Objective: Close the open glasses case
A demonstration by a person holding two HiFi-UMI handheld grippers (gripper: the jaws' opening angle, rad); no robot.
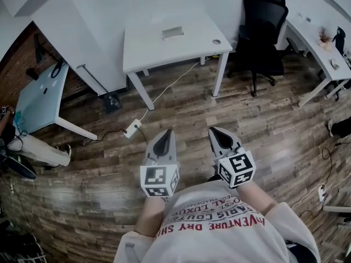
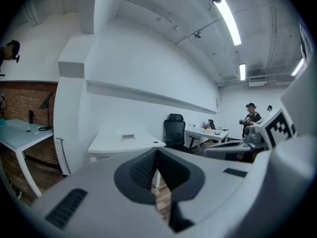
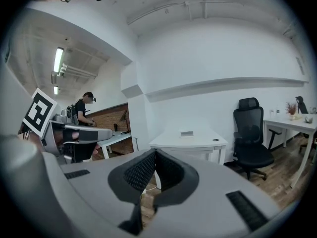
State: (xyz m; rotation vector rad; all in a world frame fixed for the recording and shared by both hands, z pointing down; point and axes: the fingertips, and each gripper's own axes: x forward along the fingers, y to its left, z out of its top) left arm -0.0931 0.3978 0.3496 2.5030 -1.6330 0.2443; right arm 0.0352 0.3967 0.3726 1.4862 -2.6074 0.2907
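Note:
A small pale glasses case (image 1: 173, 33) lies on the white desk (image 1: 164, 51) a few steps ahead; it is too far off to tell how its lid stands. It also shows as a small box (image 2: 128, 137) in the left gripper view and as a small box (image 3: 186, 133) in the right gripper view. My left gripper (image 1: 163, 141) and right gripper (image 1: 221, 137) are held side by side in front of my chest, well short of the desk. The left gripper (image 2: 156, 152) and the right gripper (image 3: 155, 153) both have their jaws shut with nothing between them.
A black office chair (image 1: 263, 26) stands right of the desk, with another white desk (image 1: 318, 43) beyond it. A pale blue desk (image 1: 38, 100) is at the left. A power strip (image 1: 132, 128) and its cable lie on the wood floor. A seated person's legs (image 1: 38, 149) are at the far left.

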